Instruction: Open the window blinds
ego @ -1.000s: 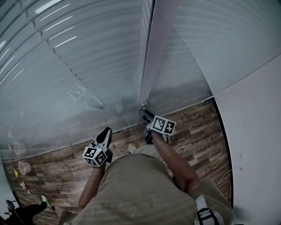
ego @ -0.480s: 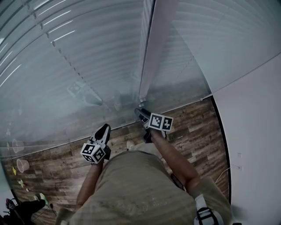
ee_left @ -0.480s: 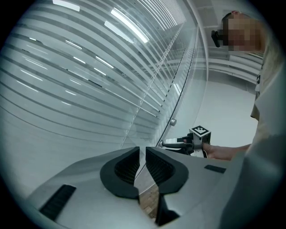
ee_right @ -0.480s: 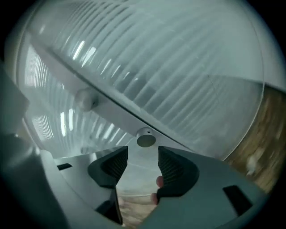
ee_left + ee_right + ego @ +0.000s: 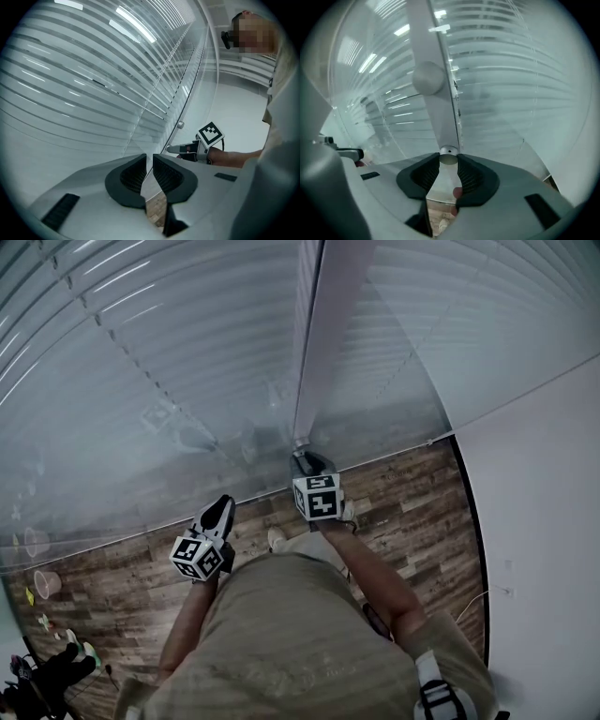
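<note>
Closed white slatted blinds cover the window ahead, also seen in the left gripper view and the right gripper view. A pale tilt wand hangs in front of them. Its metal-capped lower end sits between the pads of my right gripper, whose jaws are closing and press on it. In the head view the right gripper is at the wand's foot. My left gripper hangs to the left, apart from the blinds, jaws nearly together with nothing in them.
Wood-plank floor runs below the window. A white wall closes the right side. Small items lie on the floor at the far left. The left gripper view shows the right gripper and the person's forearm.
The right gripper has shifted slightly up and left under the wand's foot and rolled, so its marker cube shows a different face. The left gripper has barely moved.
</note>
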Demonstrator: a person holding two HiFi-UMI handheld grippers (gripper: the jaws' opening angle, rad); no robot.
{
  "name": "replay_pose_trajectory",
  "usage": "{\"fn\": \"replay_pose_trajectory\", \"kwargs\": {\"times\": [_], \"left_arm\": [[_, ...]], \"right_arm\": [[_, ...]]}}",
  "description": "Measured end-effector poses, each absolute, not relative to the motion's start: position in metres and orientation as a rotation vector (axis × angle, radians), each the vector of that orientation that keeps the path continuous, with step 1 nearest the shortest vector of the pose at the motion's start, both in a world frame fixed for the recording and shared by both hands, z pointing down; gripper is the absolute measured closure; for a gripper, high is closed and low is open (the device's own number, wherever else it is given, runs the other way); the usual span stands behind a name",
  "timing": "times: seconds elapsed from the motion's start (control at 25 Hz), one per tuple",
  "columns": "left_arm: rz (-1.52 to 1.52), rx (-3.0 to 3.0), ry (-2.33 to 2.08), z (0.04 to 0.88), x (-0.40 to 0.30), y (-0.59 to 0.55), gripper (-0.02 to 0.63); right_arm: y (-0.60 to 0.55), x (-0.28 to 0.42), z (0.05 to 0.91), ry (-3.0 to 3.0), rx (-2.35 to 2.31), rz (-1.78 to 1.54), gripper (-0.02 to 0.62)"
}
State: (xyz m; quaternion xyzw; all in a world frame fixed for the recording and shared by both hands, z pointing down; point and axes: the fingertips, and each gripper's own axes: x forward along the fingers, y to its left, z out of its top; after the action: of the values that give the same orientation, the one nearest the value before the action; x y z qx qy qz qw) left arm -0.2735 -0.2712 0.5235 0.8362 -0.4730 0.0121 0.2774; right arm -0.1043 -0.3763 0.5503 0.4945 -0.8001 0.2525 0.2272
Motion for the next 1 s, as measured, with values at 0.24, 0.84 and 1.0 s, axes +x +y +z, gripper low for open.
{"fn": "replay_pose_trajectory", "kwargs": {"times": [0.24, 0.84, 1.0], "left_arm": [[0.027, 2.253, -1.275, 0.518, -0.269, -0.269, 0.569], [0.069, 2.242, -1.247, 0.542, -0.264, -0.261, 0.569], [0.096, 2.252, -1.228, 0.532, -0.26, -0.261, 0.569]], "right_arm": [[-0.368, -0.105, 0.542, -2.412, 1.325, 1.18, 0.417], [-0.369, -0.108, 0.555, -2.136, 1.316, 0.357, 0.466], [-0.363, -0.107, 0.546, -2.374, 1.337, 0.747, 0.43]]}}
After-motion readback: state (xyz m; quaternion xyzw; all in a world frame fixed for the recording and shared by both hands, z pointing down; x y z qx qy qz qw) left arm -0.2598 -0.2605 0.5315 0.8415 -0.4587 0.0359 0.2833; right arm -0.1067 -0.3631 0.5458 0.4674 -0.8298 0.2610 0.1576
